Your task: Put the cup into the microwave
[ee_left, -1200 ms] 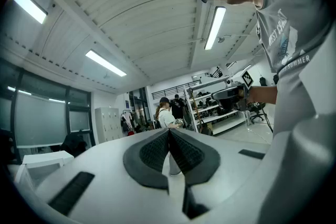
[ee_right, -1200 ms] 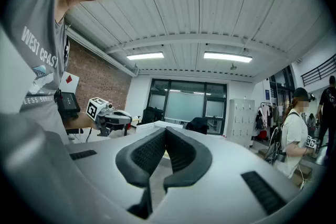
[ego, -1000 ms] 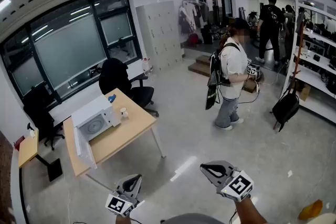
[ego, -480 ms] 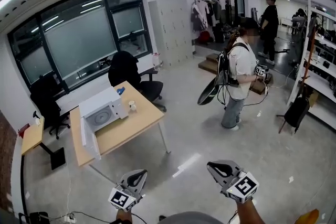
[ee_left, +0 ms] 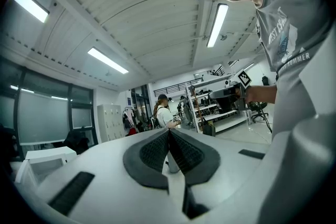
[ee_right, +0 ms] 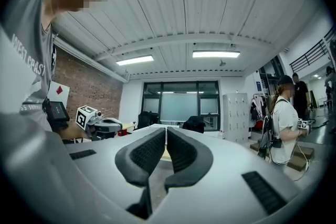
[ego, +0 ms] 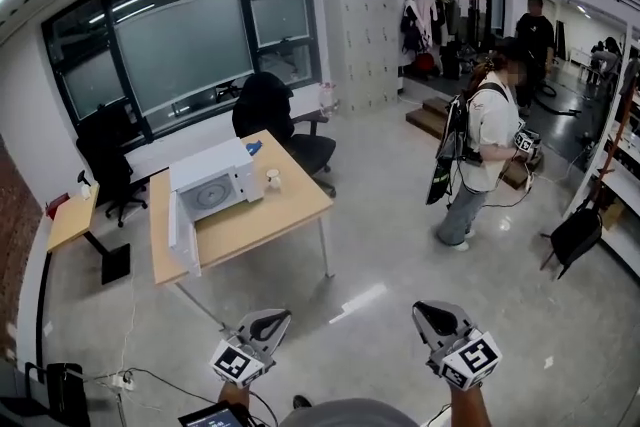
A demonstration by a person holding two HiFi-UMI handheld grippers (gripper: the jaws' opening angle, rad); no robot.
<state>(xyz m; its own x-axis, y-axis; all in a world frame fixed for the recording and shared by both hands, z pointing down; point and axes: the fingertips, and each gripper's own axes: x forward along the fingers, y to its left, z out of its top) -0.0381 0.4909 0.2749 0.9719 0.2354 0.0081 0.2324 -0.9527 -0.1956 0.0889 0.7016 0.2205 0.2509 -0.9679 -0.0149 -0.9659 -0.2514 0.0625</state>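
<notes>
Both claws are held low at the bottom of the head view, over the grey floor (ego: pixel 400 245) and well apart from the task's things. The left claw (ego: pixel 274 319) is fully closed: in the left gripper view its dark ribbed pads (ee_left: pixel 153 150) meet along a single line with nothing between them. The right claw (ego: pixel 432 312) is closed as well, and in the right gripper view its pads (ee_right: pixel 143 152) stand together but for a hairline slit, gripping nothing. The cup (ego: pixel 272 179), small and pale, stands upright on the light wooden table (ego: pixel 262 223) across the room, just beside the right side of the white microwave (ego: pixel 215 185) and not touching it. The microwave sits at the far left part of the table, its door (ego: pixel 184 237) swung open toward the table's near left edge, so that the round plate inside shows. A black office chair (ego: pixel 268 111) draped with dark cloth stands behind the table, in front of the large dark-framed windows (ego: pixel 190 40). To the right, a person (ego: pixel 487 150) in a white shirt with a backpack stands on the floor, and grey lockers (ego: pixel 362 45) line the far wall.
</notes>
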